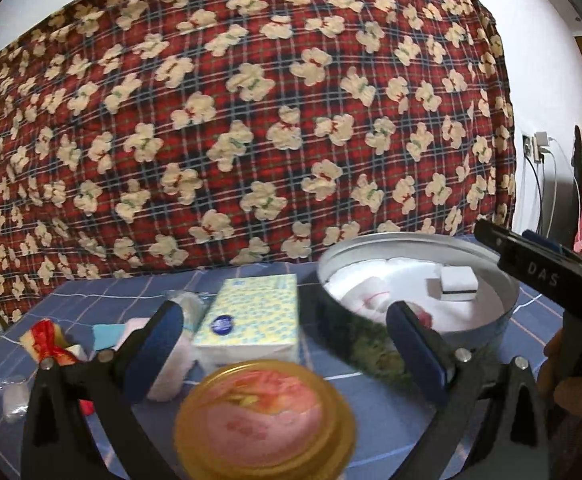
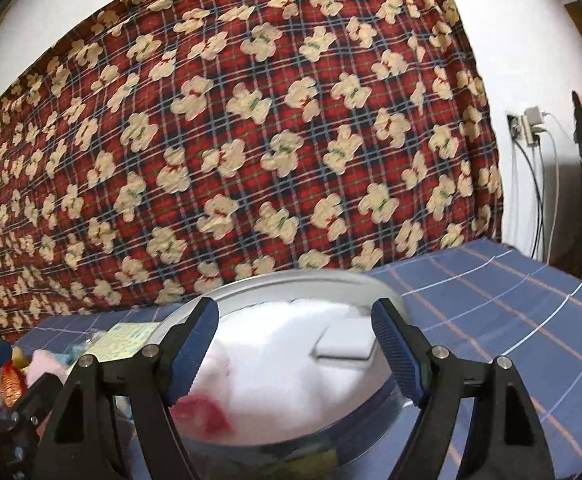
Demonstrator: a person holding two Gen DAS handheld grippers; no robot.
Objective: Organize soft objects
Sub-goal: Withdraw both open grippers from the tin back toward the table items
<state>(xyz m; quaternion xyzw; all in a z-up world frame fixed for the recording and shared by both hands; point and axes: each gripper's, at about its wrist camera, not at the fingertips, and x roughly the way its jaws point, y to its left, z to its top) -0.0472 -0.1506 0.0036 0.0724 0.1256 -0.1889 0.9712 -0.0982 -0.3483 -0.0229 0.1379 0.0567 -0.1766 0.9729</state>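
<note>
The metal basin (image 1: 507, 308) is our landmark, sitting on the blue checked cloth (image 2: 511, 292) in front of the red teddy-bear blanket (image 1: 243, 120). Inside it lie white soft things — a rolled towel (image 1: 365, 294) and a white sponge block (image 1: 457, 283) with a dark stripe, its long side running across the basin, lying flat on white cloth.

Left of the basin, just beside its wall, the tissue pack (image 1: 251, 316) lies flat, long axis pointing away toward the blanket. Nearer than that, a round gold-rimmed lid (image 1: 265, 420) with a pink face, blurred.

The left gripper (image 1: 287, 336) points nearly level at the gap between tissue pack and basin, fingers spread wide, nothing between the pads. The right gripper (image 2: 295, 344) hovers over the basin's near rim, tilted slightly down, jaws wide apart too — empty, with the sponge block (image 2: 345, 344) showing beyond them and a pink-red patch (image 2: 203, 414) of cloth below.
</note>
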